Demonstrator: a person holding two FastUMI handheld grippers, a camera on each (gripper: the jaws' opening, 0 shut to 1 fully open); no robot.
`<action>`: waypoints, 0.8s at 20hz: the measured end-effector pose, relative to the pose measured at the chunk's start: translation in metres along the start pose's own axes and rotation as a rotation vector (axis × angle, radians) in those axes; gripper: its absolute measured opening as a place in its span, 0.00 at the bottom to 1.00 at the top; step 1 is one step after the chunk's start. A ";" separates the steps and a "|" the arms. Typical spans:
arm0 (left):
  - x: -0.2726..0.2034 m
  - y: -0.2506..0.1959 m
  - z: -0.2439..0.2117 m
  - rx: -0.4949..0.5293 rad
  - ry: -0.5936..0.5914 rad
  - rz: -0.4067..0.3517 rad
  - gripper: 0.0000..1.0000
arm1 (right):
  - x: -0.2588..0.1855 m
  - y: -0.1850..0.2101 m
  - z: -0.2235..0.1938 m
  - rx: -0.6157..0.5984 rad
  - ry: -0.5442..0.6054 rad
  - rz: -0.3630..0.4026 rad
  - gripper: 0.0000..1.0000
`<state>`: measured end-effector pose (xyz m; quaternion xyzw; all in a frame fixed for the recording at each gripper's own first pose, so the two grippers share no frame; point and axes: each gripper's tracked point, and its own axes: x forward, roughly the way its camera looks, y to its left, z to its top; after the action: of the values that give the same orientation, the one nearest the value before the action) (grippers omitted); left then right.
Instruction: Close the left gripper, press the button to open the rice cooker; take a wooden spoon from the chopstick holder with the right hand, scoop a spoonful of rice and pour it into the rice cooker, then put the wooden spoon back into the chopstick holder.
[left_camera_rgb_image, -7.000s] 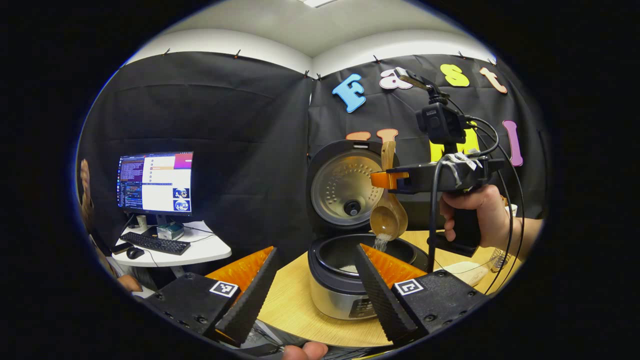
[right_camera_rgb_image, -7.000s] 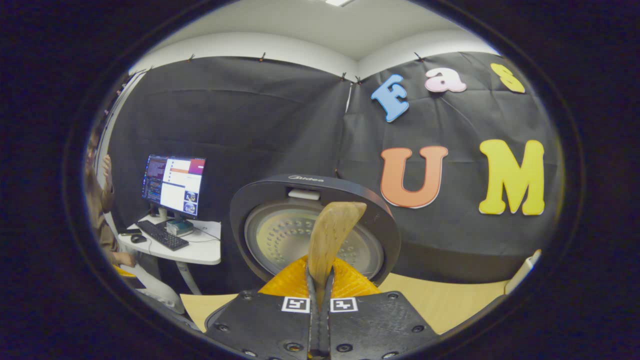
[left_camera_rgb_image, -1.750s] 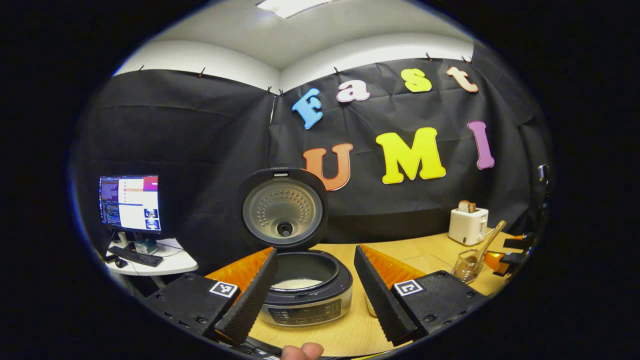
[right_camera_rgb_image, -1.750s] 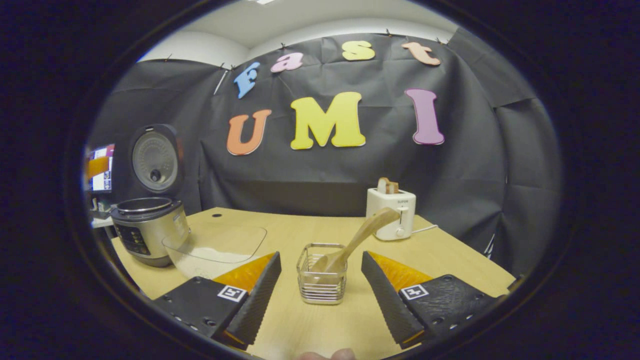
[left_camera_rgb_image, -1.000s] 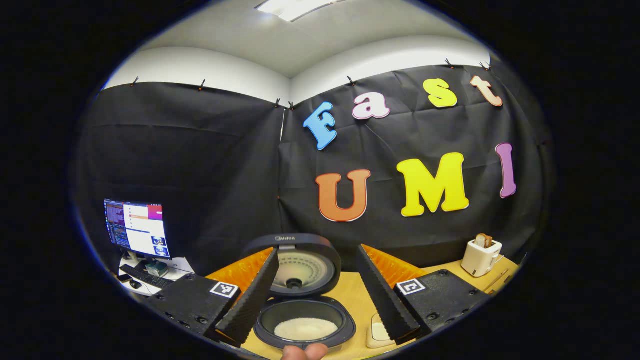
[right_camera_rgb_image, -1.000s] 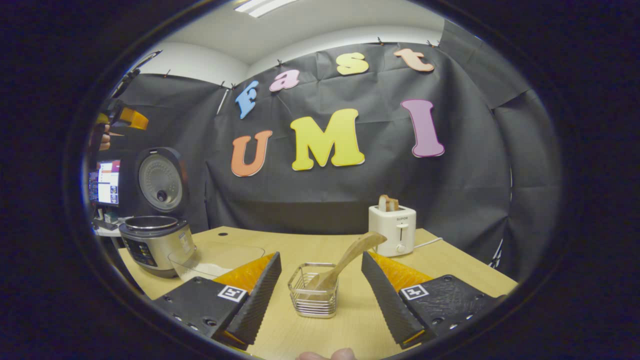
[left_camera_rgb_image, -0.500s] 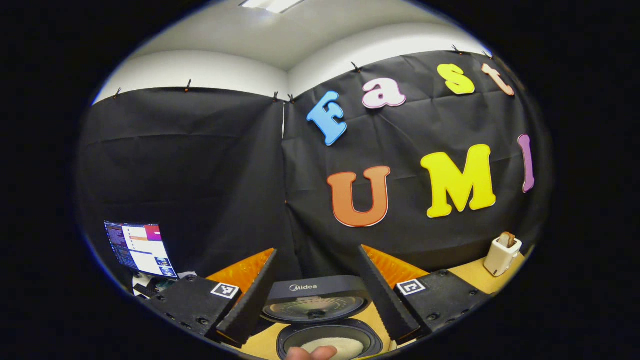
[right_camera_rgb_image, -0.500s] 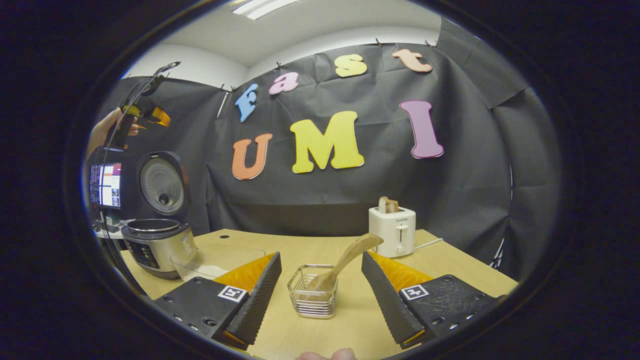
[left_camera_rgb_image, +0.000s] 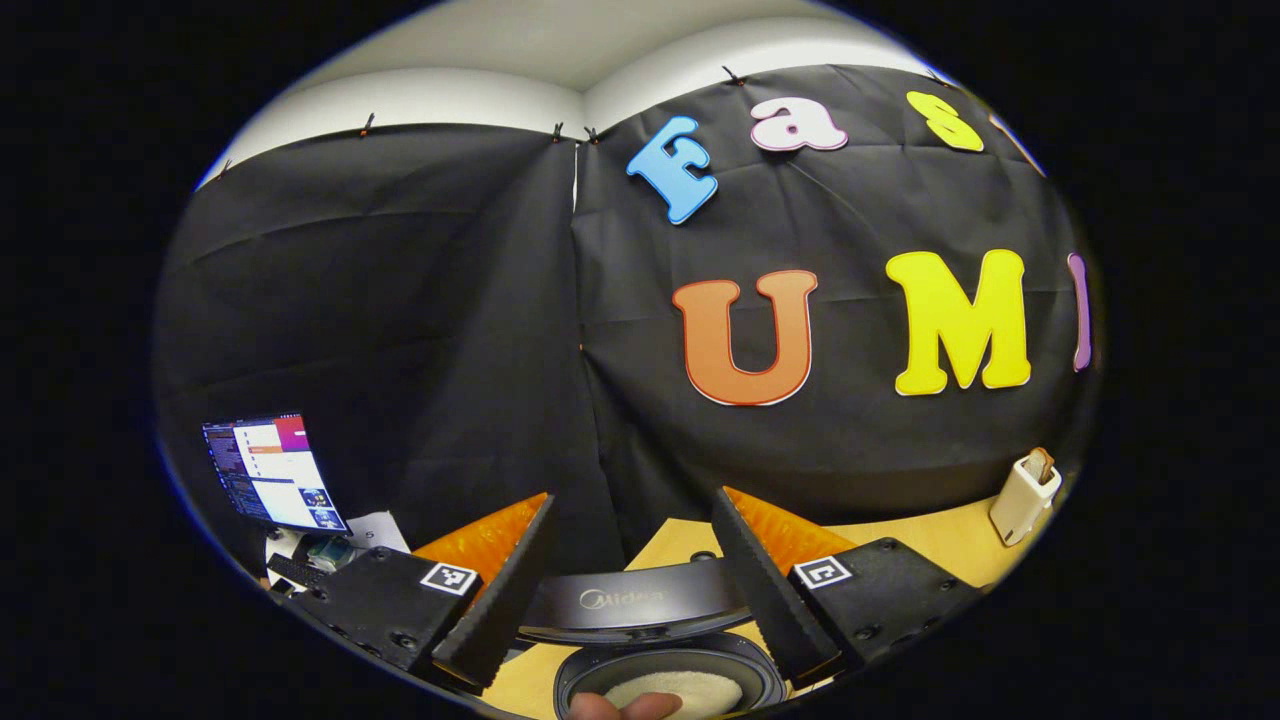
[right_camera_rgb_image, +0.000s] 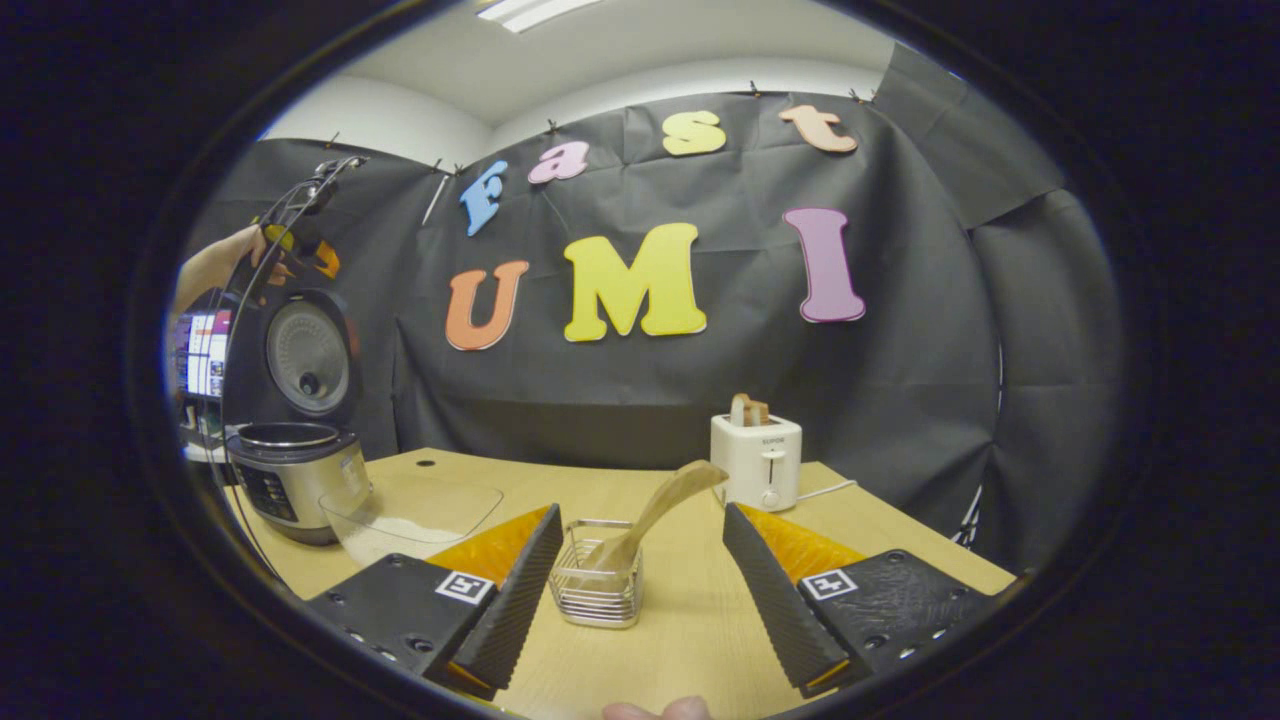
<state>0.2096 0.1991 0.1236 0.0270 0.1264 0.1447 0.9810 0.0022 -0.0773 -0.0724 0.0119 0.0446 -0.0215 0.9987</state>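
Above the open rice cooker (left_camera_rgb_image: 640, 640), the left tongs (left_camera_rgb_image: 630, 580) hang with their two fingers spread and nothing between them. The raised lid's dark top edge sits just beyond the fingertips, and the inner pot below holds a pale mound of rice (left_camera_rgb_image: 672, 690). A fingertip of the holding hand (left_camera_rgb_image: 625, 706) shows at the bottom edge of the left gripper view. A lit monitor (left_camera_rgb_image: 272, 473) stands off to the left, and a white toaster (left_camera_rgb_image: 1024, 485) sits on the wooden bench (left_camera_rgb_image: 930, 545) at far right.

In the right gripper view, the right tongs (right_camera_rgb_image: 640, 590) are likewise spread and empty, low over the bench (right_camera_rgb_image: 680, 640). Between their fingers, a little beyond them, stands the wire chopstick holder (right_camera_rgb_image: 596, 585) with the wooden spoon (right_camera_rgb_image: 655, 515) resting in it (bowl down, handle leaning up to the right). A clear bowl (right_camera_rgb_image: 415, 515) lies just beside the rice cooker (right_camera_rgb_image: 290, 470) at left, whose lid stands upright. Over that lid the left tongs (right_camera_rgb_image: 305, 250) appear, held in a hand (right_camera_rgb_image: 215, 265). The toaster (right_camera_rgb_image: 757, 460) sits behind the holder, near the wall.
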 end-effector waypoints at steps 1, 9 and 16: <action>0.000 -0.001 -0.002 -0.004 0.008 -0.003 0.99 | 0.000 0.002 0.000 -0.003 0.000 0.002 0.91; -0.013 -0.004 -0.019 -0.041 0.028 -0.011 0.98 | -0.003 0.013 -0.001 0.022 0.015 0.035 0.96; -0.073 -0.013 -0.056 -0.048 0.009 -0.004 0.99 | -0.010 0.023 0.001 0.049 0.011 0.074 0.95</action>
<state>0.1317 0.1660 0.0854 0.0027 0.1273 0.1457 0.9811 -0.0064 -0.0535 -0.0697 0.0381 0.0489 0.0144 0.9980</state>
